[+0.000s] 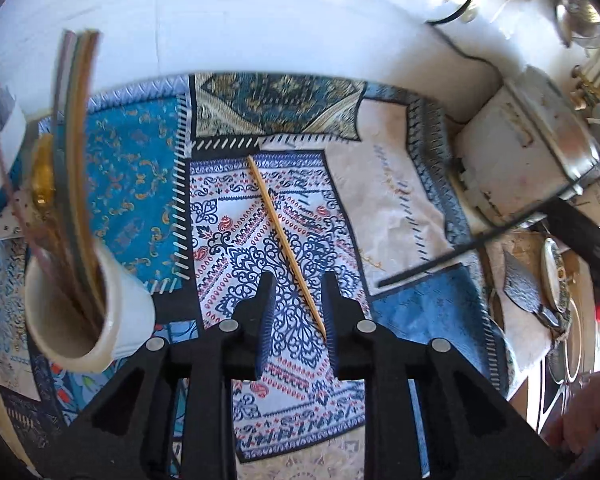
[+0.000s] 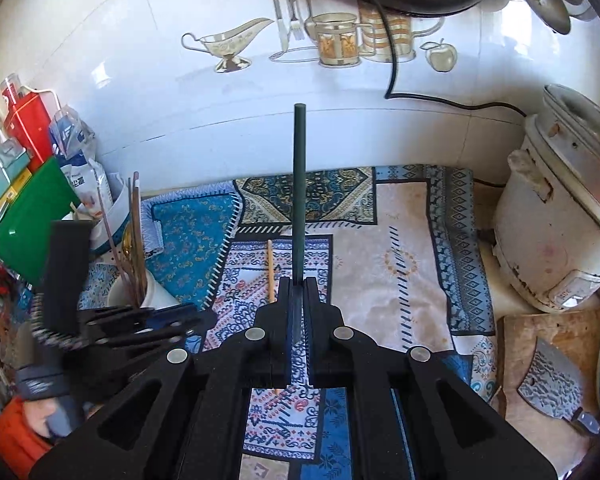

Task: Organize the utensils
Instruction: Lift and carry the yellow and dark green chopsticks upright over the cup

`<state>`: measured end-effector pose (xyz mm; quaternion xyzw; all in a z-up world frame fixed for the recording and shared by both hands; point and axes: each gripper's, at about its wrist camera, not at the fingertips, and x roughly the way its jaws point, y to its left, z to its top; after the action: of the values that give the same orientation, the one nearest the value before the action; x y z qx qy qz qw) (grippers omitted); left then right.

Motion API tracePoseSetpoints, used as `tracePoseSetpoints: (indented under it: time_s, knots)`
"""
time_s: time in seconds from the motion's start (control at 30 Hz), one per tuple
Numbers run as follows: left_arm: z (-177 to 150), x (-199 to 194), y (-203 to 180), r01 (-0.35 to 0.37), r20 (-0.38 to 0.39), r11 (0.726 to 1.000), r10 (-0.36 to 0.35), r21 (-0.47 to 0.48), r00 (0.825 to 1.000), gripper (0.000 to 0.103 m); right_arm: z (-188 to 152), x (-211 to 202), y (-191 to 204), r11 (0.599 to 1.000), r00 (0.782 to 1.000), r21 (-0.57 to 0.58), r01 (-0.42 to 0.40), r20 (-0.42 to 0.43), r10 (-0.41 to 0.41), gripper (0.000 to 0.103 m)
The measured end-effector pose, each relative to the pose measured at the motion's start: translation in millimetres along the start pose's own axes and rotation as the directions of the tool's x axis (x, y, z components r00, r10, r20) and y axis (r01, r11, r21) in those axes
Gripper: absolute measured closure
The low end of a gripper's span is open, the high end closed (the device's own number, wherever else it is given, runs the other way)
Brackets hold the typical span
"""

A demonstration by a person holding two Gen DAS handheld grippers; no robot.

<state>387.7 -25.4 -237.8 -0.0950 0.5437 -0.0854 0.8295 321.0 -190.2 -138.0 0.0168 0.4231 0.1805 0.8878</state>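
A tan wooden chopstick (image 1: 284, 240) lies on the patterned cloth (image 1: 140, 184); it also shows in the right wrist view (image 2: 270, 270). My left gripper (image 1: 298, 304) is open just above the chopstick's near end, one finger on each side. A white cup (image 1: 120, 312) holding several chopsticks stands at the left; it also shows in the right wrist view (image 2: 156, 296). My right gripper (image 2: 299, 292) is shut on a dark green chopstick (image 2: 299, 184) that points up and away. That dark chopstick (image 1: 440, 258) shows at the right in the left wrist view.
A white rice cooker (image 2: 556, 224) stands at the right. A cleaver (image 2: 552, 384) lies on a wooden board (image 2: 540, 336) at the near right. Boxes and packets (image 2: 28, 184) crowd the left. A tiled wall (image 2: 180, 100) runs behind the cloth.
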Motion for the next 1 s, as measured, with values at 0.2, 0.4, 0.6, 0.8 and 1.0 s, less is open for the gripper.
tracePoseSetpoints:
  time_s: [0.2, 0.4, 0.6, 0.8, 1.0]
  knots:
    - [19, 74, 4, -0.076, -0.097, 0.996, 0.072, -0.045, 0.993, 0.082, -4, -3, -22, 1.000, 1.000, 0.024, 0.021, -0.009, -0.020, 0.099]
    - [32, 113, 6, -0.149, -0.136, 0.987, 0.139, -0.067, 0.981, 0.082, -7, -2, -41, 0.999, 0.999, 0.037, 0.036, -0.018, -0.035, 0.099]
    - [40, 125, -4, -0.214, -0.123, 0.976, 0.209, -0.032, 0.970, 0.094, -7, 1, -53, 0.998, 0.999, 0.043, 0.044, -0.025, -0.043, 0.099]
    - [42, 125, -2, -0.196, -0.127, 0.980, 0.191, -0.022, 0.973, 0.099, -6, 6, -54, 0.998, 0.999, 0.043, 0.037, -0.029, -0.036, 0.099]
    - [32, 103, 2, -0.148, -0.121, 0.989, 0.145, -0.012, 0.982, 0.099, -2, 7, -47, 0.999, 0.999, 0.032, 0.021, -0.025, -0.021, 0.099]
